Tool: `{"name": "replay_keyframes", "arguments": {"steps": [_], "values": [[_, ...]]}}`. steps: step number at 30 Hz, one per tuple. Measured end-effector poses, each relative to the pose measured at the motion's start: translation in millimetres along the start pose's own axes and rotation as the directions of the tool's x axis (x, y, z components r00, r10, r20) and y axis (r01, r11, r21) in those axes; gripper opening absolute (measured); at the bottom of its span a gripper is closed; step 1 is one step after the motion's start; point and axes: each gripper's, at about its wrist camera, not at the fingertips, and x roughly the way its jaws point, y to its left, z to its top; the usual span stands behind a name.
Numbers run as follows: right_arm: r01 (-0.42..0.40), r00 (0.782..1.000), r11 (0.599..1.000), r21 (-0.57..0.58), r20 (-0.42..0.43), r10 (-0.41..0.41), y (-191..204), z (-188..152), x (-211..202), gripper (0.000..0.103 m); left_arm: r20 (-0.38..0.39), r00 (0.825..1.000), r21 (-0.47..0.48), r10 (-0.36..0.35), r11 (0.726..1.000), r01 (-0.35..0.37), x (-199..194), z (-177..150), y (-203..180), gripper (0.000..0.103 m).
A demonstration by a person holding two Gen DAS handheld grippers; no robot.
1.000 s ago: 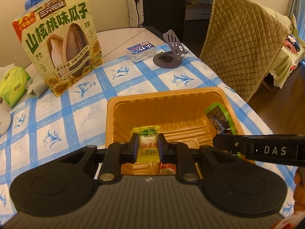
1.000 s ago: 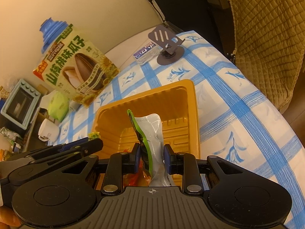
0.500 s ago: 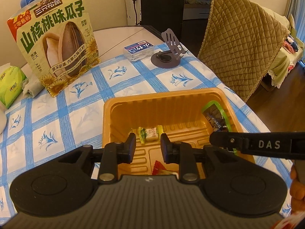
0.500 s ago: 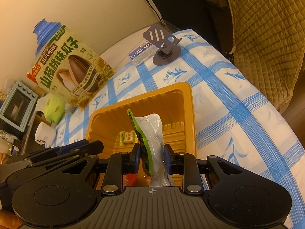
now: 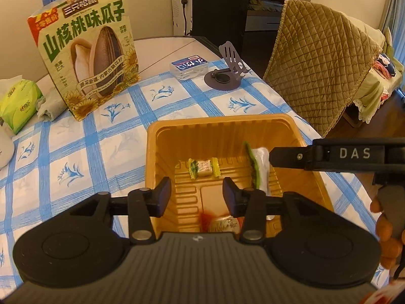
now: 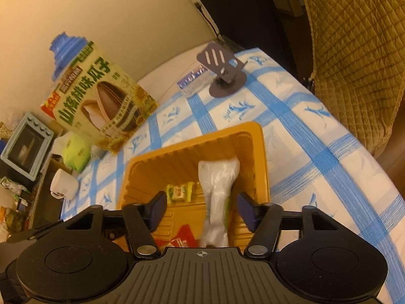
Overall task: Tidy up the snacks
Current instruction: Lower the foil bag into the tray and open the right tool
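tray (image 5: 291, 124) on tablecloth (image 5: 114, 136) — candy (image 5: 203, 168) inside, left of pouch (image 5: 260, 169) | seed bag (image 5: 86, 48) behind-left

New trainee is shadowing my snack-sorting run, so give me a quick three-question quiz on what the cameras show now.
1. True or false: the left gripper grips the yellow candy.
2. Where does the silver packet sit? A) in the tray B) on the tablecloth C) beside the seed bag
3. Fill in: the right gripper is ____.

Key: 1 false, the candy lies loose in the tray; 2 A; 3 open, its jaws just opened.
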Motion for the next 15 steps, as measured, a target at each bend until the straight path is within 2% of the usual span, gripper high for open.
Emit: {"name": "replay_keyframes", "arguments": {"steps": [4, 15], "values": [[-0.002, 1.000, 1.000, -0.023, -0.003, 0.001, 2, -3, -10, 0.063, 0.017, 1.000, -0.006, -0.009, 1.000, 0.010, -14, -5, 0, 0.050], [-0.011, 1.000, 0.999, -0.042, 0.013, 0.011, 7, -23, -50, 0.067, 0.070, 0.997, -0.016, -0.039, 0.999, 0.040, -58, -20, -5, 0.056]]}}
